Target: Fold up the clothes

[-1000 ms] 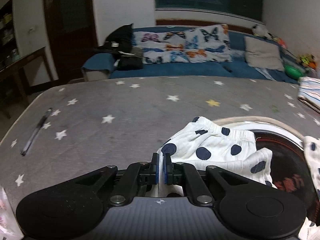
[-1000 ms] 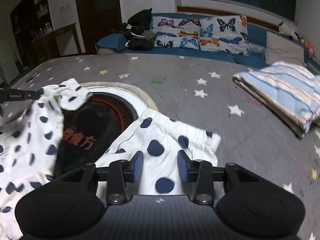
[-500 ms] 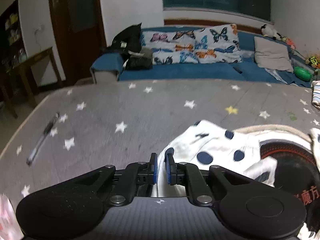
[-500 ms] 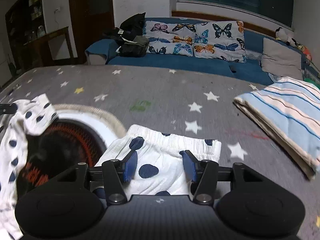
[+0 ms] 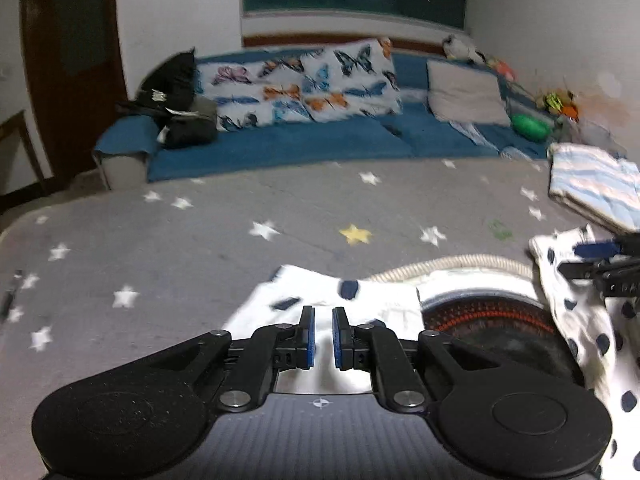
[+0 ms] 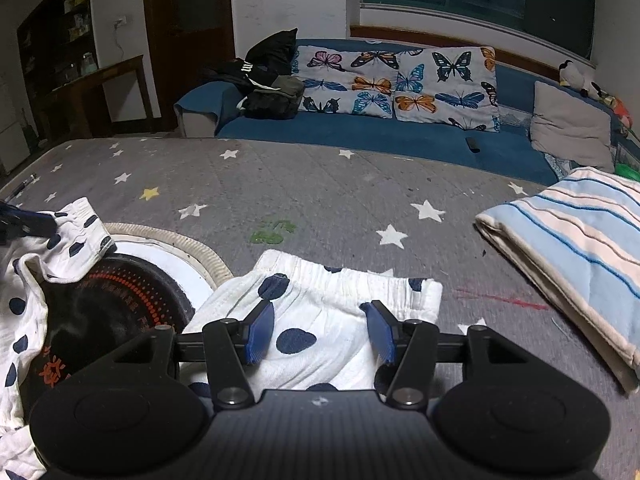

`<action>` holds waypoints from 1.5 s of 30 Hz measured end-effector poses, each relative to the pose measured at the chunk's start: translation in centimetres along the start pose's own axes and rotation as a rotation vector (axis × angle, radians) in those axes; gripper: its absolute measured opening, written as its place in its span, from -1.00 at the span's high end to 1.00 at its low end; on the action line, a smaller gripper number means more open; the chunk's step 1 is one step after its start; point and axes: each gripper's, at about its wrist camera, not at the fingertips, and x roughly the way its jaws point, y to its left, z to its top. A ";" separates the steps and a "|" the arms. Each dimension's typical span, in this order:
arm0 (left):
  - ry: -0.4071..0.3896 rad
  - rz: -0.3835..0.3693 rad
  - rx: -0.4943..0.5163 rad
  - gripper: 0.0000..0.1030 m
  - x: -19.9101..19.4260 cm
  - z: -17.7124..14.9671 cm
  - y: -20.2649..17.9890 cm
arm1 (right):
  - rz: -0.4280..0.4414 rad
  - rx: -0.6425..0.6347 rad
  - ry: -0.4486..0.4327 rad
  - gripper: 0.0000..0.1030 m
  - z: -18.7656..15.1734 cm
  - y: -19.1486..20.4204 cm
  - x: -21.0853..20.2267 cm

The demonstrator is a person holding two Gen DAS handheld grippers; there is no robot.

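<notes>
A white garment with navy dots lies spread on the grey star-print bed cover, partly over a round black mat with red print. My right gripper hovers open over the garment's right elastic edge, its blue pads wide apart and pressing nothing. My left gripper is at the garment's left edge. Its jaws stand a narrow gap apart, with white cloth showing in the gap. The right gripper's blue pad shows at the right rim of the left wrist view.
A folded blue-and-white striped blanket lies on the cover to the right. A blue sofa with butterfly pillows and dark bags runs along the back. A pen lies near the cover's left edge.
My left jaws, pinched tight on the cloth before, now stand slightly apart, and that view has swung right. My right jaws have opened wider and shifted along the dotted edge.
</notes>
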 end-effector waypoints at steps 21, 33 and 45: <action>-0.105 0.409 -0.017 0.74 4.6 0.7 4.7 | -0.008 0.013 -0.072 -0.15 1.8 -1.3 1.3; -0.109 0.205 -0.024 0.28 -0.7 -0.8 1.3 | -0.014 -0.008 -0.057 -0.17 2.3 -1.3 1.8; -0.057 -0.131 0.166 0.20 -6.5 -5.3 -7.3 | -0.126 -0.145 -0.036 -0.30 5.4 0.8 4.9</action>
